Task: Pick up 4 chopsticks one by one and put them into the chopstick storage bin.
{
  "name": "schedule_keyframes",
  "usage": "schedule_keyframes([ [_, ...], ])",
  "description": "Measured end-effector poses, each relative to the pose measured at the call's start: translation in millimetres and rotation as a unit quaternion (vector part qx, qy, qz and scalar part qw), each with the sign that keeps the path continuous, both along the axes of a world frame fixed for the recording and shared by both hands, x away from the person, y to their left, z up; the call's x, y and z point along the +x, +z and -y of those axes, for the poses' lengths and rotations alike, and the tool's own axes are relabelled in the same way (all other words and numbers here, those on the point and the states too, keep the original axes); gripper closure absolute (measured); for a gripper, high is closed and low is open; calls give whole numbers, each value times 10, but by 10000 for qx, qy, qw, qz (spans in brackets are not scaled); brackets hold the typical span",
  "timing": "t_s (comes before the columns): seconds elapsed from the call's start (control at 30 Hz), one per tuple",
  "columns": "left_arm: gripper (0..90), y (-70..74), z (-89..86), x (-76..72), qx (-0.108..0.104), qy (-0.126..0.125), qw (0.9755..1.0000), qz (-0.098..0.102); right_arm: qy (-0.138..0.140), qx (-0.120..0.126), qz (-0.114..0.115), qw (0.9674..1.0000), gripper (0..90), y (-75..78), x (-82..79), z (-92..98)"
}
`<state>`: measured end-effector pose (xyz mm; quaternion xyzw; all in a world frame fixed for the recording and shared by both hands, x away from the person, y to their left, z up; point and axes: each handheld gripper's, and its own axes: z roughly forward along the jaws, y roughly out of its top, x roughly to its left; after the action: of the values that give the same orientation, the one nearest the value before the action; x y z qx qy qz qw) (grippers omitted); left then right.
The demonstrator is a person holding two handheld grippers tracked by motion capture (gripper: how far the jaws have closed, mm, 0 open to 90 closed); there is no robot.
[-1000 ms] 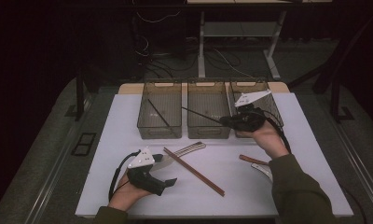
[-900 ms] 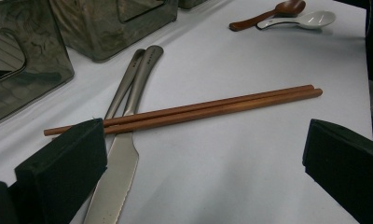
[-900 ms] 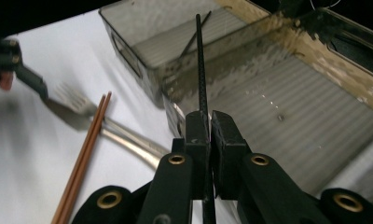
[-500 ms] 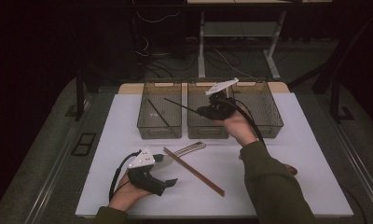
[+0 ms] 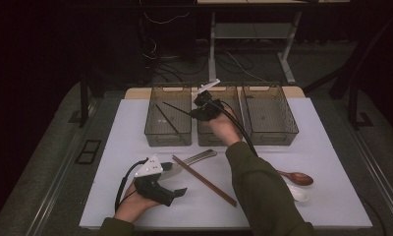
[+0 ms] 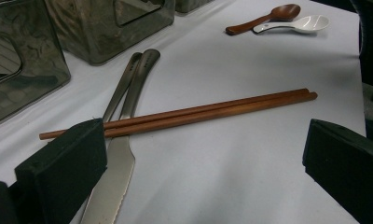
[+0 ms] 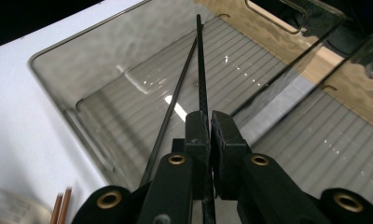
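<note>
Above the left bin (image 5: 168,118), the right gripper (image 5: 200,109) holds a black chopstick (image 7: 201,70) pinched tight between its jaws, the stick pointing out over the bin where its mate (image 5: 164,118) already lies slantwise on the ribbed floor. The step in hand looks like setting this second stick beside the first. To do it well, the stick should be brought down until its far tip is inside the walls and nearly level with the floor, roughly parallel to the one lying there, before the jaws part; let go from height and a thin stick may bounce or end up propped against the rim. The middle bin's (image 5: 218,137) edge runs just beside the hand, so the wrist wants to keep clear of it. The left gripper (image 5: 177,192) rests low on the white mat (image 5: 332,147) with its jaws wide and nothing between them, facing the brown chopsticks (image 6: 212,109) that lie across two knives (image 6: 128,116). A wooden spoon (image 6: 264,18) and a white spoon (image 6: 296,23) lie together further off.
</note>
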<state>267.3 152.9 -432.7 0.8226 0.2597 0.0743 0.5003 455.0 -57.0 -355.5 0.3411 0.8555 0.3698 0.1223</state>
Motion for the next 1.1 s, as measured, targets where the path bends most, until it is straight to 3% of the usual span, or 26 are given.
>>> schedule_keyframes([
  [0.27,0,6,-10,7,0,-25,10000,30,-151,-135,-105,9997,852,-104,172,-341],
  [0.5,0,7,-10,6,-19,-40,10000,24,-236,-121,-114,9996,842,-197,226,-524],
  [0.83,0,7,-6,7,-7,-59,10000,41,-137,132,-6,9998,511,-110,156,-475],
  [0.93,0,6,-3,6,-2,-63,10000,41,-56,202,64,9998,467,-73,106,-422],
  [1.1,0,5,7,-1,12,-60,10000,34,64,370,-61,9993,388,-40,30,-299],
])
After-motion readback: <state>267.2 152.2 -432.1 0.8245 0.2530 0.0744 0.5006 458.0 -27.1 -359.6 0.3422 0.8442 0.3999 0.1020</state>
